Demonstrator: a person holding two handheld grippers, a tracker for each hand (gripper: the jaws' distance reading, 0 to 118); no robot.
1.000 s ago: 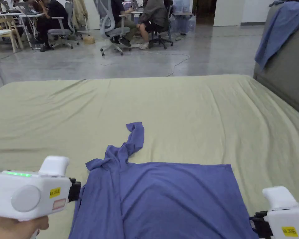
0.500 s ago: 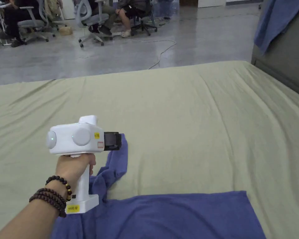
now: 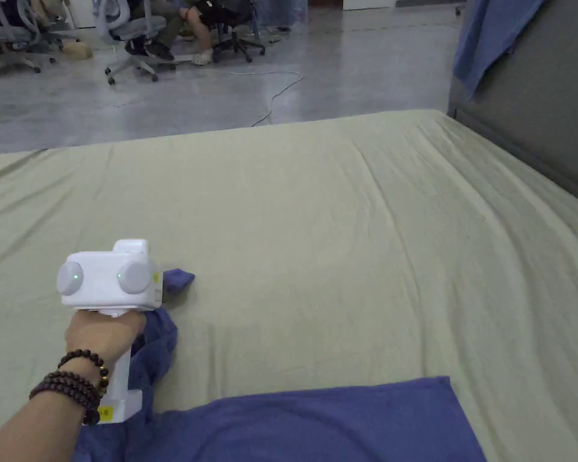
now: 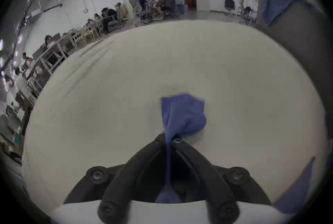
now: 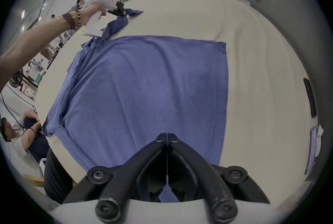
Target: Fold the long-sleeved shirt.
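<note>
The blue long-sleeved shirt point(image 3: 318, 421) lies flat on the green-sheeted bed point(image 3: 342, 228), and its body spreads wide in the right gripper view point(image 5: 144, 92). One sleeve point(image 3: 158, 343) runs up from the shirt's left side. My left gripper point(image 3: 163, 287) is shut on that sleeve near the cuff point(image 4: 183, 116), which sticks out past the jaws. The right gripper view shows the left gripper point(image 5: 124, 11) lifting the sleeve end off the sheet. My right gripper point(image 5: 167, 138) hovers over the shirt's near edge, jaws together with nothing seen between them.
A grey upholstered panel point(image 3: 540, 120) with a blue cloth point(image 3: 486, 36) draped over it borders the bed on the right. Beyond the far edge are bare floor, a loose cable point(image 3: 276, 90) and people on office chairs point(image 3: 131, 30). A dark flat object point(image 5: 310, 98) lies near the panel.
My left gripper went from the shirt's left edge up to the sleeve, shut on it near the cuff, and has since drawn it left and nearer. The head camera tilted down and rightward.
</note>
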